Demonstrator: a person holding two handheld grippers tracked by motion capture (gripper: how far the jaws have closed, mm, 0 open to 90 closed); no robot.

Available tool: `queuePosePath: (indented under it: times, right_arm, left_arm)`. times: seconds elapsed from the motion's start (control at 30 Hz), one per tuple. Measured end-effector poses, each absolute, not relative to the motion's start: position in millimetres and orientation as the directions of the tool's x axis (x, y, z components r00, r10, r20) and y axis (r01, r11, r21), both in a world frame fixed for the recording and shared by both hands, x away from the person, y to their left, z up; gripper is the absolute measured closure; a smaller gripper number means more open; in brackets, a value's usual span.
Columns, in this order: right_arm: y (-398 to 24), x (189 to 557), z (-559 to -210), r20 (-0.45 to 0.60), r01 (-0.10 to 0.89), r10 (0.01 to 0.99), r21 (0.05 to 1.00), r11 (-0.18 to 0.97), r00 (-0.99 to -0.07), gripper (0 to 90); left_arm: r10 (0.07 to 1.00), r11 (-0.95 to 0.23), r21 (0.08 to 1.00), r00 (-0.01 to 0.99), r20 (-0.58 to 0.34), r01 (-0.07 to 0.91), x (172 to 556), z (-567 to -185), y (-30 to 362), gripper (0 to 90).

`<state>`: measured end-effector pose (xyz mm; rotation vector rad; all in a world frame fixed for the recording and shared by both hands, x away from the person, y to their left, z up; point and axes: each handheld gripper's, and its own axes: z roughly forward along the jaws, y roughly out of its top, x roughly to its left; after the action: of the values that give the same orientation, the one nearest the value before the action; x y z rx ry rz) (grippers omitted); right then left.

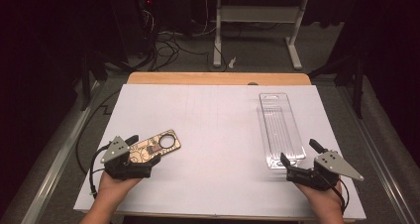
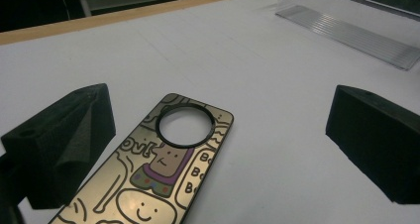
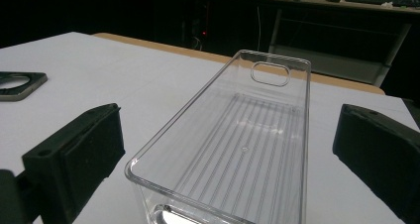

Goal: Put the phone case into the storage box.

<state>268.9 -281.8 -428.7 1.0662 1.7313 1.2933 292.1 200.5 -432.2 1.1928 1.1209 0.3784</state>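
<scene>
A gold metal tag [image 1: 159, 145] with cartoon drawings and a round hole lies flat on the white sheet at the left. My left gripper [image 1: 143, 152] stands open over its near end. In the left gripper view the tag [image 2: 168, 169] lies between the wide-apart jaws, closer to the left one, and the left gripper [image 2: 223, 110] holds nothing. A long clear plastic tray [image 1: 280, 127] lies at the right. My right gripper [image 1: 299, 153] is open at its near end. In the right gripper view the tray [image 3: 247, 135] is empty and runs away between the jaws of the right gripper [image 3: 230, 117].
A white sheet [image 1: 213, 135] covers the table, with the wooden edge [image 1: 218, 78] at the far side. Beyond the table are a desk frame [image 1: 257, 16] and floor cables [image 1: 168, 48]. The tag's far corner [image 3: 17, 84] lies to the left of the tray.
</scene>
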Motion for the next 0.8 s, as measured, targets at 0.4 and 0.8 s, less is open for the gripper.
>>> queuePosePath:
  times: [0.4,0.8]
  right_arm:
    - [-278.6,267.4,-428.5,-0.080,0.190,0.904,0.966,0.173,-0.420,0.3]
    - [-276.6,269.3,-430.1,-0.080,0.195,0.901,0.964,0.178,-0.426,0.3]
  left_arm:
    - [0.763,0.399,0.864,0.412,-0.498,0.306,298.8,-432.8,215.9,4.9]
    - [0.764,0.429,0.852,0.382,-0.520,0.301,302.3,-431.7,227.5,17.5]
